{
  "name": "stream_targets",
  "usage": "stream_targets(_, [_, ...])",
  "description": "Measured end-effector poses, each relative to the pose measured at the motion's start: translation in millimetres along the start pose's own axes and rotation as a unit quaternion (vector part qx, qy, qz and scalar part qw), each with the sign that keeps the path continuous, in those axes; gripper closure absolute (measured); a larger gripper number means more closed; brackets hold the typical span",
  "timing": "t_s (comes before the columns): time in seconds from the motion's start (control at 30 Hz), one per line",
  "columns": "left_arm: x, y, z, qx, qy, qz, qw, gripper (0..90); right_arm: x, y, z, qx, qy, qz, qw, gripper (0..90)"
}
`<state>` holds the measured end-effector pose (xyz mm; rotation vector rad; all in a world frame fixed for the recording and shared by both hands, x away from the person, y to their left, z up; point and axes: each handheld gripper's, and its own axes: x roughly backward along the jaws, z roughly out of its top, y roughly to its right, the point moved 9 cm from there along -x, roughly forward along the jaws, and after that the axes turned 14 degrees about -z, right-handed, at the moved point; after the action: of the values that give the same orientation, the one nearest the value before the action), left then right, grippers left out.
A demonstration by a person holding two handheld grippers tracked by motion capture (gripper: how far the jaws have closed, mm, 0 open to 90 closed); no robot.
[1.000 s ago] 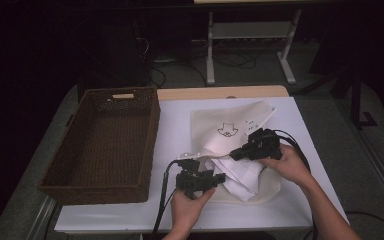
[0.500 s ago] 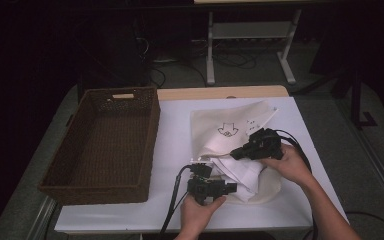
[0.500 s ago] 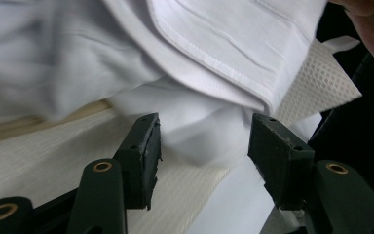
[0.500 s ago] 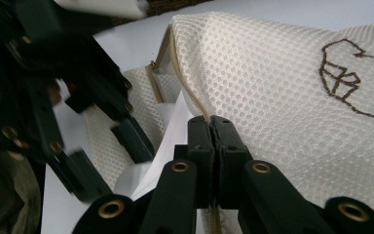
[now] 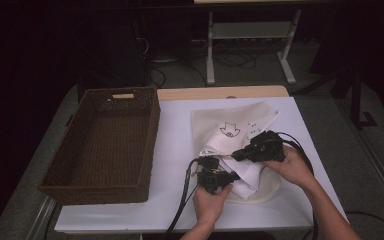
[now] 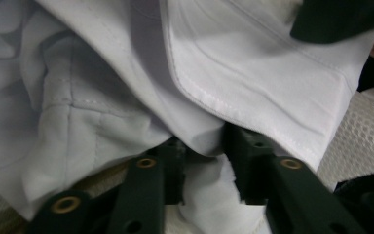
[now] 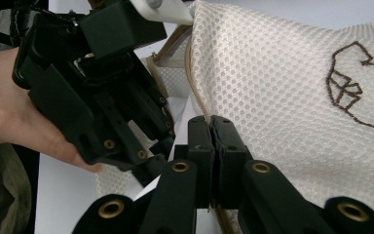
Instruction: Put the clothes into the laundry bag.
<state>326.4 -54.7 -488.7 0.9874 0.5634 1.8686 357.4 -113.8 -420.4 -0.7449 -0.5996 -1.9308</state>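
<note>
A cream mesh bag [image 5: 230, 122] with a brown arrow mark lies on the white table, and a white garment [image 5: 247, 175] spills from its near opening. My right gripper [image 7: 210, 129] is shut on the bag's corded rim [image 7: 197, 92] and holds the mouth up. In the left gripper view, my left gripper [image 6: 202, 146] has a fold of the white garment [image 6: 253, 83] between its jaws. The jaws have just been closing and the pads press on the fold. In the high view the left gripper [image 5: 230, 176] sits just below the right gripper [image 5: 236, 156].
A dark wicker basket [image 5: 105, 140] with nothing in it stands on the left half of the table [image 5: 175, 130]. Black cables trail from both grippers toward the near edge. Beyond the table's far edge are a metal stand and cables on a dark floor.
My left hand has moved right, up to the bag's opening, and its jaws have closed on the white garment. The right gripper has stayed where it was, still clamped on the bag's rim.
</note>
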Motion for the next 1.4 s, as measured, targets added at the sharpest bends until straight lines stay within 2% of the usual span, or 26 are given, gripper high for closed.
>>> stream_targets(0.13, [-2.5, -3.2, 5.4, 0.004, 0.013, 0.009, 0.9999, 81.4, 0.6, -0.4, -1.6, -0.002, 0.001, -0.001, 1.0, 87.1])
stream_targets(0.27, [-4.1, -6.6, 14.1, 0.004, 0.031, 0.012, 0.9994, 83.0, 4.8, 0.1, -0.2, -0.003, 0.006, -0.004, 1.0, 87.3])
stream_targets(0.33, [-4.9, -6.2, 16.2, 0.012, 0.04, 0.018, 0.999, 83.2, 6.5, 0.7, -0.4, -0.007, 0.006, -0.003, 1.0, 87.4])
stream_targets(0.43, [-6.0, -7.8, 21.3, 0.003, 0.054, 0.025, 0.9982, 83.5, 7.8, 0.8, -0.8, -0.01, 0.008, -0.001, 0.9999, 87.5])
stream_targets(0.53, [-6.4, -8.2, 26.2, 0.005, 0.064, 0.028, 0.9975, 83.6, 11.2, 0.1, 1.4, -0.011, 0.014, 0.001, 0.9998, 87.4])
stream_targets(0.63, [-6.7, -8.5, 25.5, 0.006, 0.059, 0.027, 0.9979, 83.4, 11.0, 3.4, 1.9, -0.012, 0.008, 0.001, 0.9999, 87.4])
stream_targets(0.67, [-6.3, -8.6, 24.7, 0.0, 0.055, 0.025, 0.9982, 83.2, 10.0, 4.5, 1.3, -0.011, 0.005, 0.0, 0.9999, 87.3])
stream_targets(0.77, [-4.2, -7.5, 20.0, 0.001, 0.046, 0.018, 0.9988, 79.4, 5.9, 9.6, -1.4, -0.018, -0.003, -0.004, 0.9998, 87.1])
stream_targets(0.83, [0.7, -7.3, 15.1, -0.016, 0.031, 0.011, 0.9993, 75.2, 4.7, 10.9, -2.0, -0.021, -0.003, -0.006, 0.9998, 86.9])
stream_targets(0.93, [7.7, -3.3, 10.1, -0.02, 0.02, 0.0, 0.9996, 69.6, 4.2, 12.3, -1.2, -0.023, -0.001, -0.009, 0.9997, 86.7])
stream_targets(1.1, [15.6, 5.5, 5.7, -0.043, 0.004, -0.002, 0.9991, 61.9, 2.1, 12.9, -1.5, -0.024, -0.005, -0.012, 0.9996, 86.7])
stream_targets(1.2, [17.6, 9.2, 4.3, -0.049, 0.001, -0.004, 0.9988, 57.8, 0.5, 13.1, -2.0, -0.025, -0.006, -0.013, 0.9996, 86.6])
stream_targets(1.33, [17.4, 14.2, 2.3, -0.06, -0.009, -0.007, 0.9981, 57.8, 0.4, 14.1, -2.2, -0.026, -0.004, -0.013, 0.9996, 85.6])
stream_targets(1.4, [15.4, 15.5, 3.5, -0.055, -0.011, -0.013, 0.9984, 57.9, 1.6, 14.6, -2.6, -0.022, -0.003, -0.015, 0.9996, 80.4])
